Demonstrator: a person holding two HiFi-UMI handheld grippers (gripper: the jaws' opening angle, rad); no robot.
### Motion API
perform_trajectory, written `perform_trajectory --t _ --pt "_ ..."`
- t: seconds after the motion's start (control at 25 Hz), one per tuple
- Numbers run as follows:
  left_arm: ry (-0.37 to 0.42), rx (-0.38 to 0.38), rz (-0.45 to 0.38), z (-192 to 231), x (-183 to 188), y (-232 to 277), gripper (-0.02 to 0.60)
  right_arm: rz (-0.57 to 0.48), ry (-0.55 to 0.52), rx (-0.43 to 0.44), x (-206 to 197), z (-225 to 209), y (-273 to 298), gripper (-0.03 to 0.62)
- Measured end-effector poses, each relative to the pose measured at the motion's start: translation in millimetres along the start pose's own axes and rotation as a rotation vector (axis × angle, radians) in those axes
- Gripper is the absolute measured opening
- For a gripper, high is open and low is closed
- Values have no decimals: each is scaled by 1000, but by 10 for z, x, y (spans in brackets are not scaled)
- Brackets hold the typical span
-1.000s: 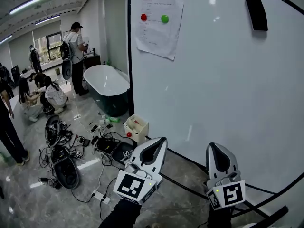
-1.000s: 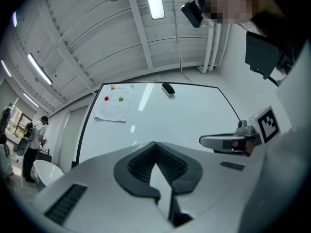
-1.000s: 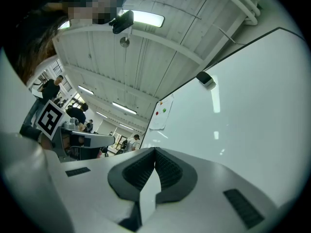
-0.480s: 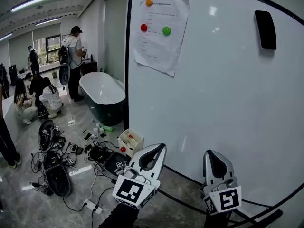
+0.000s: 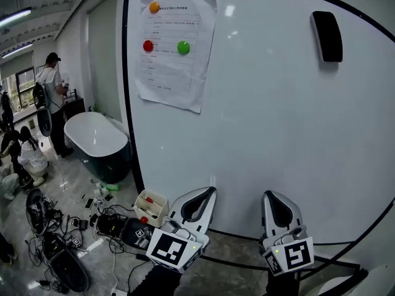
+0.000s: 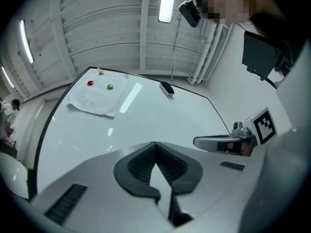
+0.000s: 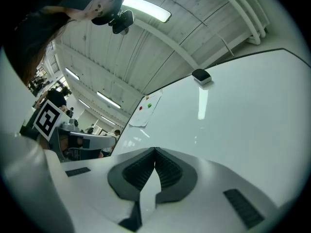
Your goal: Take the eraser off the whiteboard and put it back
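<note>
Black eraser [image 5: 326,36] is stuck high on the whiteboard [image 5: 278,134], upper right, well above both grippers. Left gripper [image 5: 205,193] and right gripper [image 5: 272,197] are low in front of the board, tips tilted up. Both jaw pairs are pressed together with nothing between them. Paper sheet [image 5: 176,60] hangs upper left on the board under an orange magnet [image 5: 154,7], red magnet [image 5: 148,45] and green magnet [image 5: 183,47].

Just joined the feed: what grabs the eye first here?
A big whiteboard fills the head view, with a black eraser near its top right and a paper sheet under coloured magnets top left. The left gripper and right gripper sit low in front, shut and empty.
</note>
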State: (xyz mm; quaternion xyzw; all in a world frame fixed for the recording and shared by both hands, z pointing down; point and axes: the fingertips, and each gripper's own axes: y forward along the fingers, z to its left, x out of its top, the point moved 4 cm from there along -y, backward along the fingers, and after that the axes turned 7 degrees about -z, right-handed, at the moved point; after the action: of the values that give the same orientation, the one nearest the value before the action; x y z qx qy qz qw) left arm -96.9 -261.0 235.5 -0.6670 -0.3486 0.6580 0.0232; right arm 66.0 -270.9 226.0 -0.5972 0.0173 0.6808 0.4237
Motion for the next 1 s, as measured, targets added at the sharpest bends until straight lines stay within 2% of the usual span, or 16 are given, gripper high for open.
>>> perform_trajectory --t 0.32,0.44,0.56,0.72,0.92,1.0 --pt "-84 -142 -31 -25 -96 281 6 12 -87 -137 133 -129 -66 8" --pt "-91 -193 -35 -89 -116 358 6 -21 -120 -165 285 -209 -55 8" --pt "-115 -214 -57 -137 -88 430 6 -62 -160 -167 458 -283 -3 9" --pt "-115 -231 -59 -174 -119 476 6 -53 -238 -181 615 -445 69 11" --pt "-128 -239 -57 -272 -149 518 6 -118 -341 -186 951 -664 242 108" --pt "-124 -243 -56 -301 -152 524 6 -147 -377 -202 1075 -780 323 182"
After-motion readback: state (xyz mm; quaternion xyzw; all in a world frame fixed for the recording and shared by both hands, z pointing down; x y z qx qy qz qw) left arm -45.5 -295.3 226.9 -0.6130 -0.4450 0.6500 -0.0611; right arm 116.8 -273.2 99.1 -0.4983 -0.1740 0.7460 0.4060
